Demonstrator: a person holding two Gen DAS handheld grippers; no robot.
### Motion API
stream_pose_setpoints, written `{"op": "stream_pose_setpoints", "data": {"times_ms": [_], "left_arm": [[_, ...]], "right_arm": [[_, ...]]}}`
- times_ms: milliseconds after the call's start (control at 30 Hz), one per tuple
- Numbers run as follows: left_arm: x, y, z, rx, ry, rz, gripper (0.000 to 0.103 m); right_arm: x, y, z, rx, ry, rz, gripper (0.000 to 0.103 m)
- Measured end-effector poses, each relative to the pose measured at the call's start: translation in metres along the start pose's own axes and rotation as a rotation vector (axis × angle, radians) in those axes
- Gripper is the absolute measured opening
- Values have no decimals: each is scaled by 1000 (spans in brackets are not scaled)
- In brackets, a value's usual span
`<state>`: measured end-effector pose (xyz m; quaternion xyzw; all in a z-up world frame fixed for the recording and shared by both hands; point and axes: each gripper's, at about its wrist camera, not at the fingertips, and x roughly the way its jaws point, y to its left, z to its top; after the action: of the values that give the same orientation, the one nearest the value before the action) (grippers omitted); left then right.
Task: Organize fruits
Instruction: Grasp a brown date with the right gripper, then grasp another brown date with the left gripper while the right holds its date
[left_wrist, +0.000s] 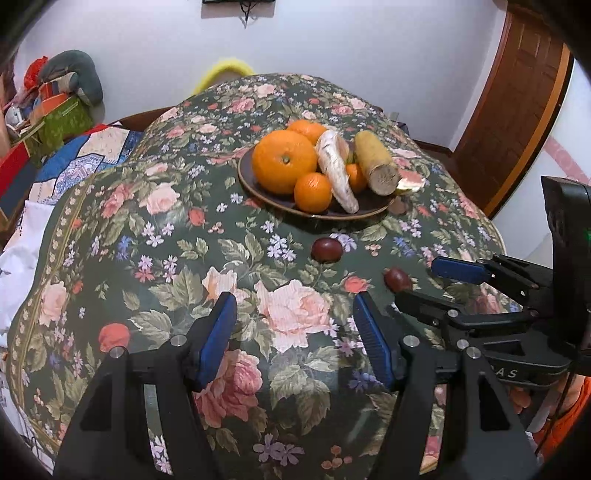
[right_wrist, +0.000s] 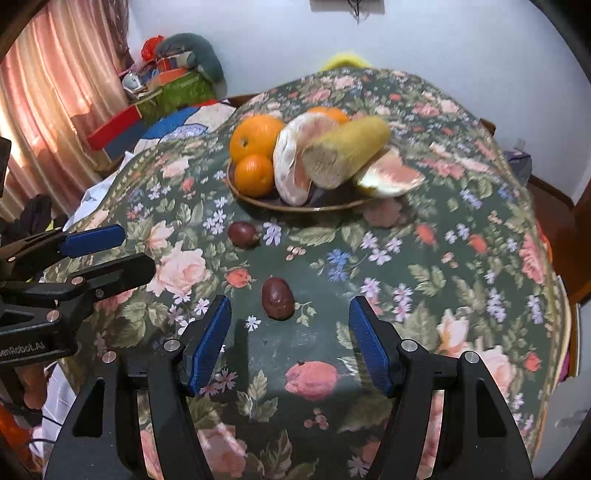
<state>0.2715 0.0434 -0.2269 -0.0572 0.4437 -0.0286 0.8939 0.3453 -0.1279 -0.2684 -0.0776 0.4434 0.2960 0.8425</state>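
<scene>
On counter (right_wrist: 461, 295): most fruit already sitting in plate (right_wrist: 236, 190), two dates (right_wrist: 277, 298) (right_wrist: 243, 234) remaining loose; right gripper (right_wrist: 290, 343) nearing one, left gripper (left_wrist: 293, 338) hovering, both jaws apart, empty.

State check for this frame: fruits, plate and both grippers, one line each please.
Near date: loose on the tablecloth, ungrasped.
Far date: loose, just before the plate.
Plate: piled with oranges, pomelo pieces and a yellow stalk.
Right gripper: jaws open, behind the near date.
Left gripper: jaws open, empty.
</scene>
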Motion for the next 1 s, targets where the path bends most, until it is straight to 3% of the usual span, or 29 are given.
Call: {"op": "stream_pose_setpoints", "data": {"times_ms": [133, 467, 667, 1000], "left_arm": [[11, 3, -3, 2, 26, 5, 65], [21, 3, 4, -3, 30, 3, 65], [30, -4, 15, 22, 35, -6, 63], [62, -19, 31, 49, 98, -38, 48]], "right_arm": [[8, 1, 0, -6, 15, 0, 43], [8, 12, -2, -72, -8, 7, 16], [4, 4, 2, -52, -22, 23, 14], [-18, -25, 11, 0, -86, 6, 15]]}}
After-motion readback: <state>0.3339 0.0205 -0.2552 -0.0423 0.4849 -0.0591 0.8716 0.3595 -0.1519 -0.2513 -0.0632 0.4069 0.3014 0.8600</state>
